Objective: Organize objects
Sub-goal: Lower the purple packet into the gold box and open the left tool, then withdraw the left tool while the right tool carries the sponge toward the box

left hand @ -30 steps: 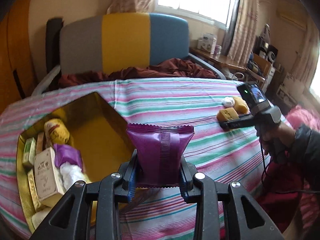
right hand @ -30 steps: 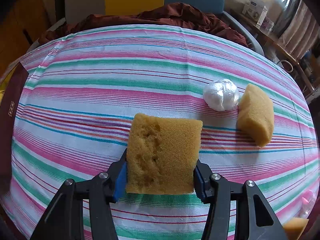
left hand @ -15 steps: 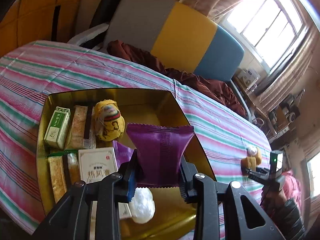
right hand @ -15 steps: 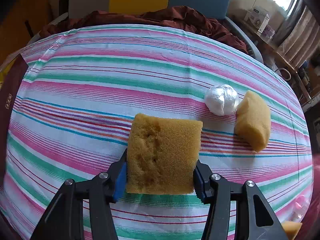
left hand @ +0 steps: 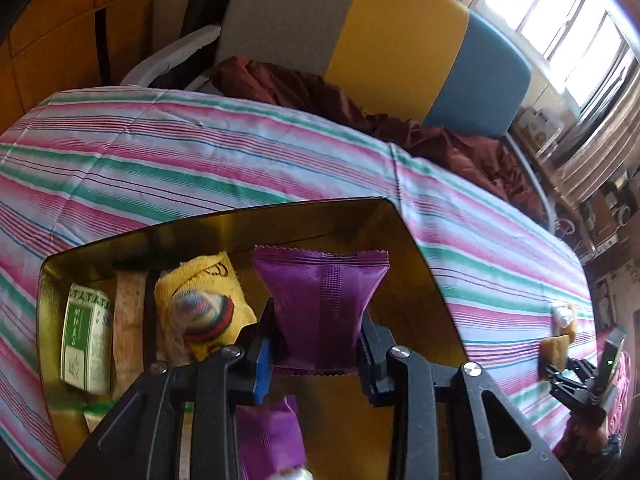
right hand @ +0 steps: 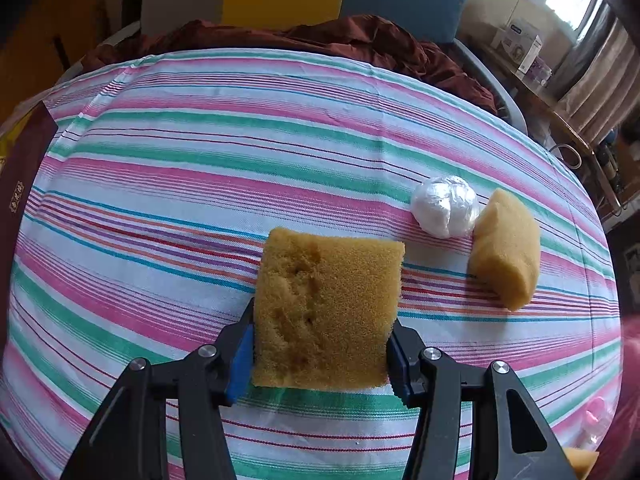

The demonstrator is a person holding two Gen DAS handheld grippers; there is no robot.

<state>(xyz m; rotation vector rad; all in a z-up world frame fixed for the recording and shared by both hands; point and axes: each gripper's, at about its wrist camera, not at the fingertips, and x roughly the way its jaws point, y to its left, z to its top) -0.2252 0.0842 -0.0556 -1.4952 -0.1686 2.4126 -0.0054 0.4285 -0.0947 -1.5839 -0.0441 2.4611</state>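
The table (right hand: pixel 200 168) carries a cloth striped in pink, green and white. Beyond its far edge lie a maroon cloth (left hand: pixel 400 120) and a chair (left hand: pixel 400 40) with grey, yellow and blue panels; a curtained window (left hand: pixel 572 20) lies farther right.

A gold box (left hand: pixel 416 248) sits open on the table. Inside, near to far: a second purple packet (left hand: pixel 272 436), a green carton (left hand: pixel 86 340), a yellow plush toy (left hand: pixel 200 312).

The left gripper (left hand: pixel 316 344) is clamped on a purple packet (left hand: pixel 320 300), pads pressing both sides, packet upright over the box interior.

The right gripper (right hand: pixel 320 344) is clamped on a sponge (right hand: pixel 324 308), pads against both edges, above the table. Farther right on the cloth, a white ball (right hand: pixel 444 212) touches a second sponge (right hand: pixel 504 248).
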